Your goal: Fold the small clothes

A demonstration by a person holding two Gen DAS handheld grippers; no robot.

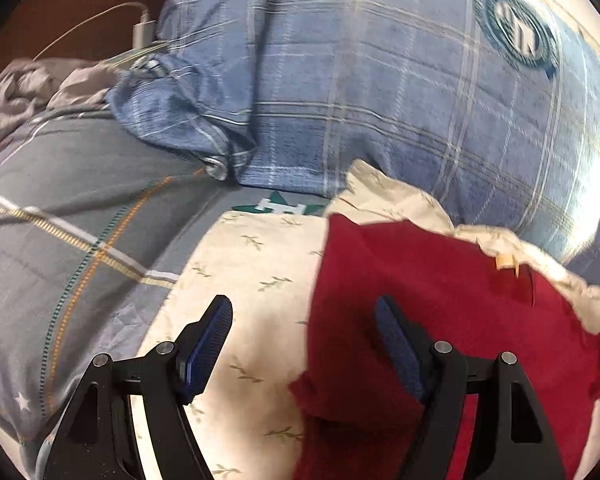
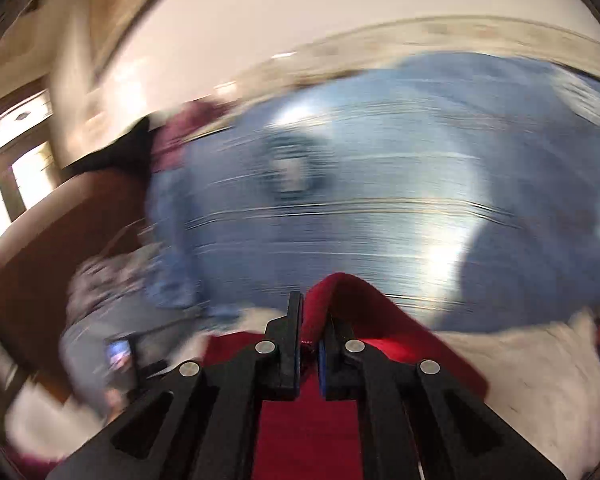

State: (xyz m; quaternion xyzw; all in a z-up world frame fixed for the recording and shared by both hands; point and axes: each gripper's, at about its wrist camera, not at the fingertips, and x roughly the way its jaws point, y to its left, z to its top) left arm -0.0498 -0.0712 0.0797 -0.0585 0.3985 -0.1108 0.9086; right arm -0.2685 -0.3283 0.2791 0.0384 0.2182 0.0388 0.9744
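Item: red garment [image 1: 440, 320] — small, soft knit or fleece by the look of it, lying on the cream leaf-print cloth [image 1: 252, 280] that is covering part of the bed, with the blue plaid duvet [image 1: 360, 80] bulging behind it toward twelve o'clock.

Handling, as a judgement: it is looking light and limp, with no stiffness of its own, so it is likely draping and sagging wherever it is unsupported. Not fragile, and not slippery against ribbed pads. An edge or corner is the sensible place to take hold, pinching one layer or a fold rather than the middle.

Grip: the right gripper [image 2: 310, 344] is clamping a raised ridge of the red fabric [image 2: 340, 300], jaws together on it, the cloth peaking just above the fingertips toward twelve o'clock; this view is heavily blurred. The left gripper [image 1: 304, 344] is standing with jaws apart, holding nothing — one finger over the cream cloth, the other over the red garment, whose near edge is running between them.

Orientation: in the left wrist view the piece is spreading from six o'clock toward two o'clock, which I am taking as its long axis. A small tan tag [image 1: 504, 261] is showing at the far edge near two o'clock, possibly marking a neck or waist opening; which end is which cannot be told.
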